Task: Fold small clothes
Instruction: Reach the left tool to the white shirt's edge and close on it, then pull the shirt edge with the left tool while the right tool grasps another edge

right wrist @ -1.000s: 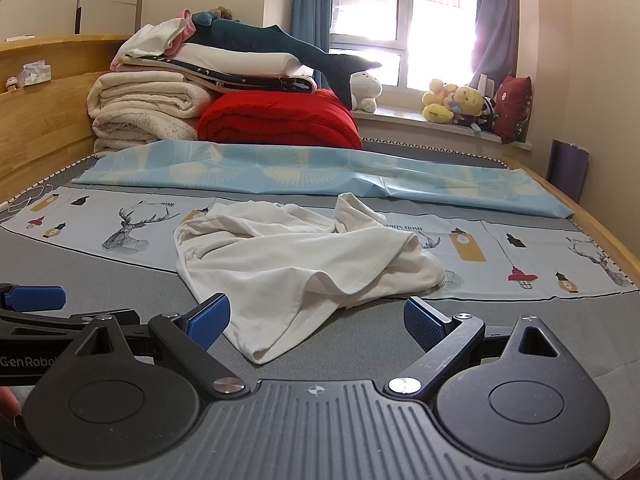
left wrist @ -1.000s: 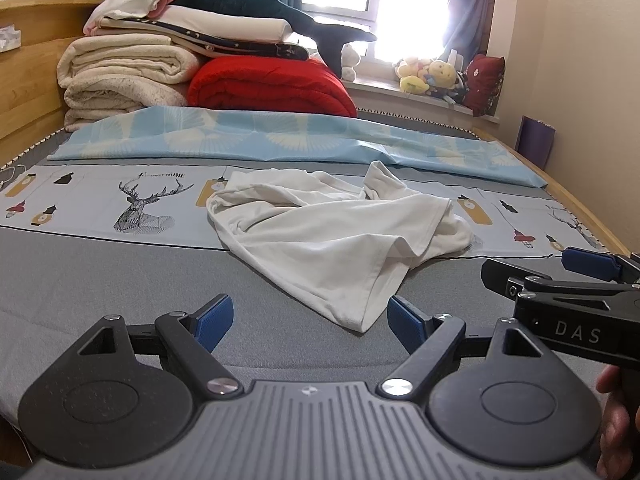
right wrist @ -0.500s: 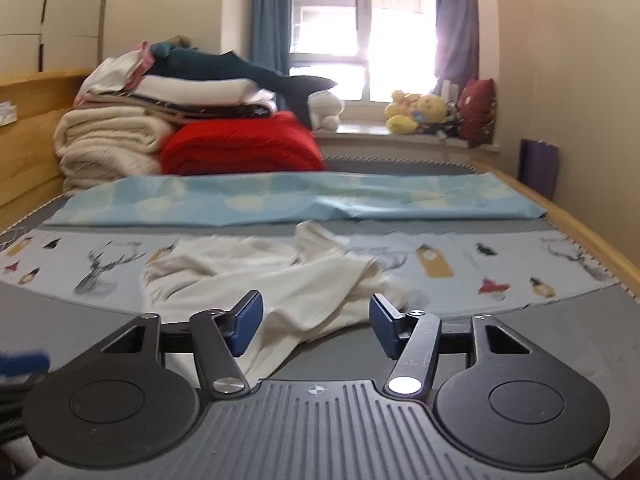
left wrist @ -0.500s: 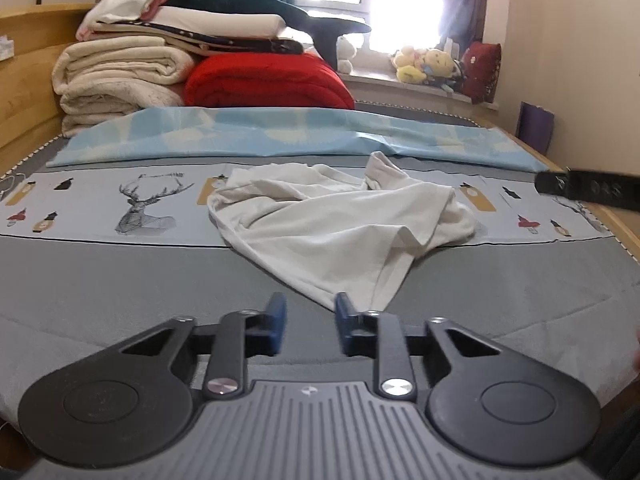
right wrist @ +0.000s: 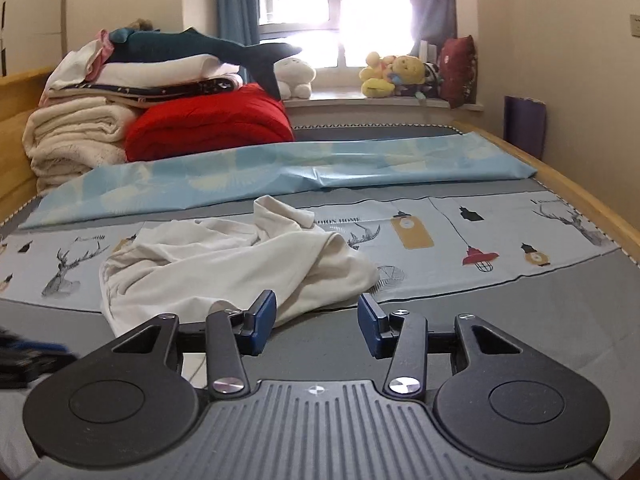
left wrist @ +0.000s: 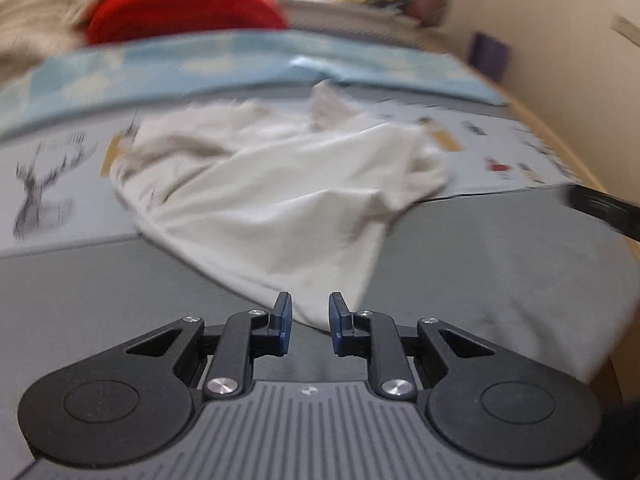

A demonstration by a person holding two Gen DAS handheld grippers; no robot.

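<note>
At the far left, a stack of cream blankets [right wrist: 76, 136] is being shown against the wooden bed frame, with folded linens and a dark plush shark [right wrist: 208, 50] piled on top. Just beside it, a red quilt [right wrist: 208, 128] is lying at the head of the bed. A light blue sheet [right wrist: 280, 168] is being spread across the mattress in front of the quilt, and a printed cloth [right wrist: 480, 236] with deer and lanterns is lying nearer.

The white garment [right wrist: 224, 264] is lying crumpled on the printed cloth and the grey bed cover [right wrist: 520, 320], left of centre in the right wrist view. In the blurred left wrist view the same garment [left wrist: 280, 200] is being seen straight ahead.

The left gripper [left wrist: 310, 322] is being closed to a narrow gap over the garment's near corner; nothing is being pinched between its pads. The right gripper [right wrist: 316, 322] is being closed too, standing half wide, with only bed cover showing between its fingers and the garment's edge just beyond.

Soft toys [right wrist: 392, 76] are sitting on the windowsill at the right.
</note>
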